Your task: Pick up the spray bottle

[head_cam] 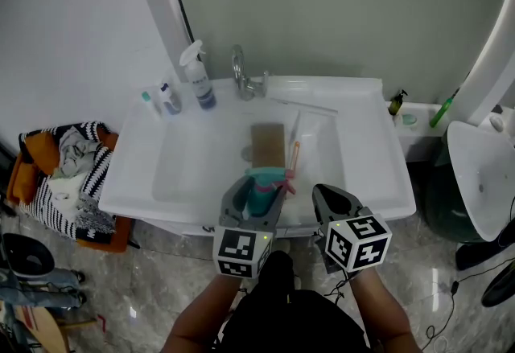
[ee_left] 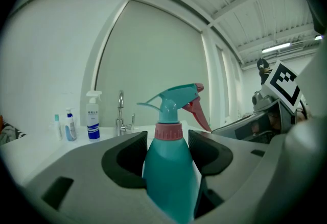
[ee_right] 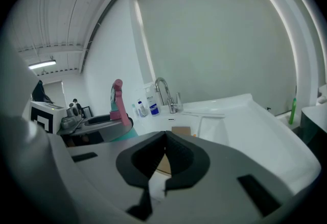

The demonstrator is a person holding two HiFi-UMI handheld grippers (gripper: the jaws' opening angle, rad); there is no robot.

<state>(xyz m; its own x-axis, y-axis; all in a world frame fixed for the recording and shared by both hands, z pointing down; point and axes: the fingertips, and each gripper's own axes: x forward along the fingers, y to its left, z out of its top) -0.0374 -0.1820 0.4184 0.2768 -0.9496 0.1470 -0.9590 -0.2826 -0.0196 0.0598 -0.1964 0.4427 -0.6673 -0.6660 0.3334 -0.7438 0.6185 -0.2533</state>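
A teal spray bottle (head_cam: 261, 187) with a pink collar and pink trigger stands upright between the jaws of my left gripper (head_cam: 256, 192), over the front edge of the white sink. In the left gripper view the bottle (ee_left: 171, 177) fills the gap and both pads press on its sides, so the left gripper (ee_left: 167, 152) is shut on it. My right gripper (head_cam: 335, 200) is just to the right of the bottle, apart from it. Its jaws (ee_right: 164, 152) meet with nothing between them. The bottle's pink trigger (ee_right: 118, 101) shows at the left of the right gripper view.
The white sink (head_cam: 354, 114) holds a brown block (head_cam: 268, 144) and an orange stick (head_cam: 294, 157). A faucet (head_cam: 240, 70), a white spray bottle (head_cam: 198, 74) and small bottles (head_cam: 166, 97) stand at the back. A basket of clothes (head_cam: 68, 170) stands on the floor at the left.
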